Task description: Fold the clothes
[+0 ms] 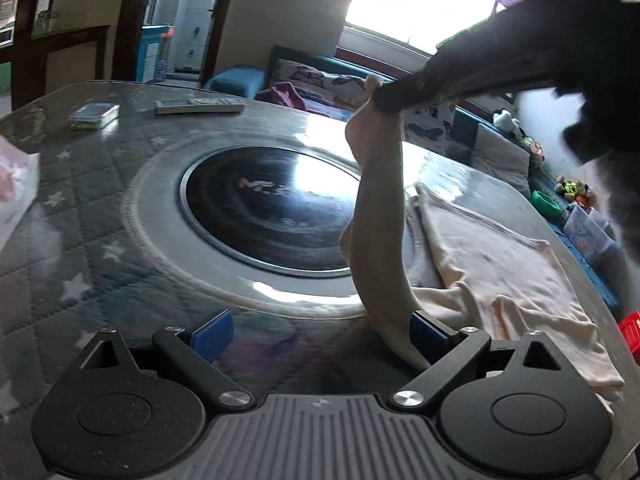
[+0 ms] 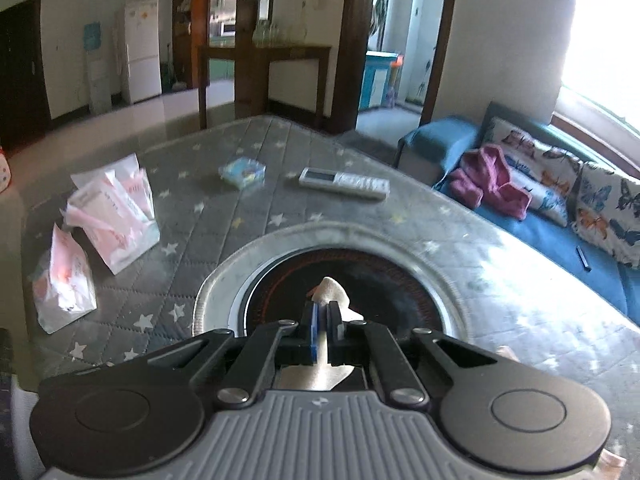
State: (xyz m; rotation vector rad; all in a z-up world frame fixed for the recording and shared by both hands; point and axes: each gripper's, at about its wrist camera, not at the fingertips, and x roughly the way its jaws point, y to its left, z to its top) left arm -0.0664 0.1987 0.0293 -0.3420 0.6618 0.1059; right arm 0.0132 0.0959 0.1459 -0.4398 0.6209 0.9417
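At three o'clock on the table (image 1: 80, 208), the cream garment (image 1: 500, 264) lies rumpled, unfolded, one strip lifted by the pinching right gripper (image 2: 325, 322); left gripper (image 1: 320, 332) gapes.

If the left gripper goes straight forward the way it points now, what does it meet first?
Probably the black round cooktop set in the table; the left gripper is open, and the lifted cream garment hangs just right of its line. Depth is unclear.

A white remote control (image 2: 344, 182) lies at the upper centre of the star-patterned counter (image 2: 208, 216), a small blue packet (image 2: 242, 172) near it on the left. Pink-and-white bags (image 2: 114, 208) stand at far left. A magenta garment (image 2: 490, 186) lies on the blue sofa (image 2: 560, 248), right.
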